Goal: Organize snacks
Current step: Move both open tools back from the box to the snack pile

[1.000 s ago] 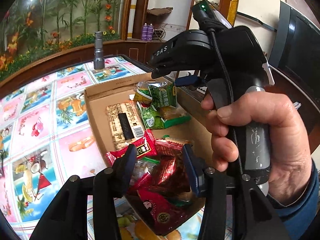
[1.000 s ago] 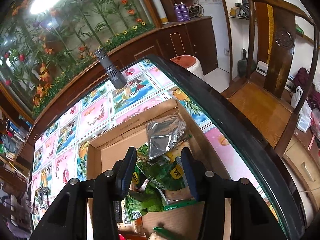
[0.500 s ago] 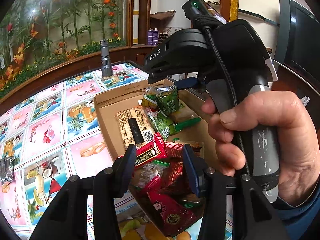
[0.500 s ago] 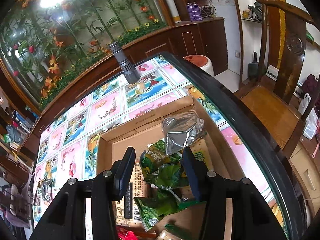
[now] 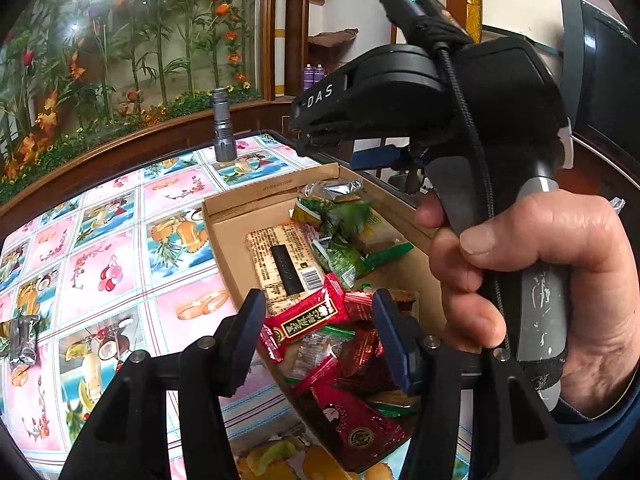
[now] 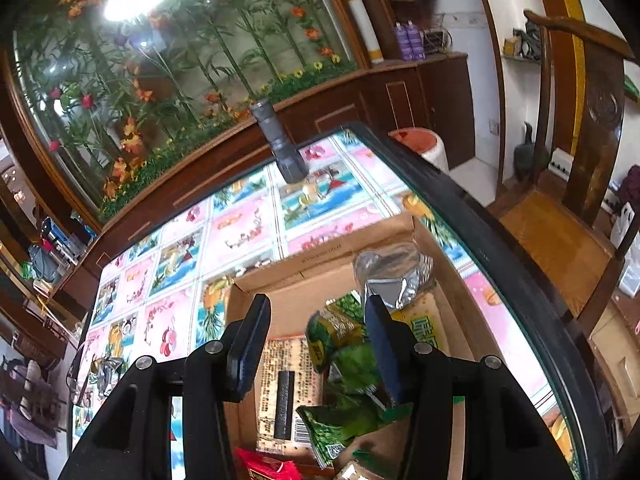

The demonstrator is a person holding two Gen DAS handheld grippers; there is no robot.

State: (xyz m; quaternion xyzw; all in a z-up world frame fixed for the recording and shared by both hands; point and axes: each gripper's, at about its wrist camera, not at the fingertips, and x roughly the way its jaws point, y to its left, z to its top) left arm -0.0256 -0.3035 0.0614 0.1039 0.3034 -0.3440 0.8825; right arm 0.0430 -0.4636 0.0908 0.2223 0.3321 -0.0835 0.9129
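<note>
Left tongs [image 5: 318, 326] are opening above red snack packets [image 5: 308, 316], right tongs [image 6: 316, 334] half-open, empty, over one cardboard box [image 6: 304, 276].

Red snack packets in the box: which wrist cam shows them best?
Left wrist view. The red snack packets lie heaped at the near end of the cardboard box, printed labels readable. The right wrist view catches only one red packet at its bottom edge.

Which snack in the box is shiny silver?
The crinkled silver foil packet at the cardboard box's far end; the packets near it are green, the others red or tan.
</note>
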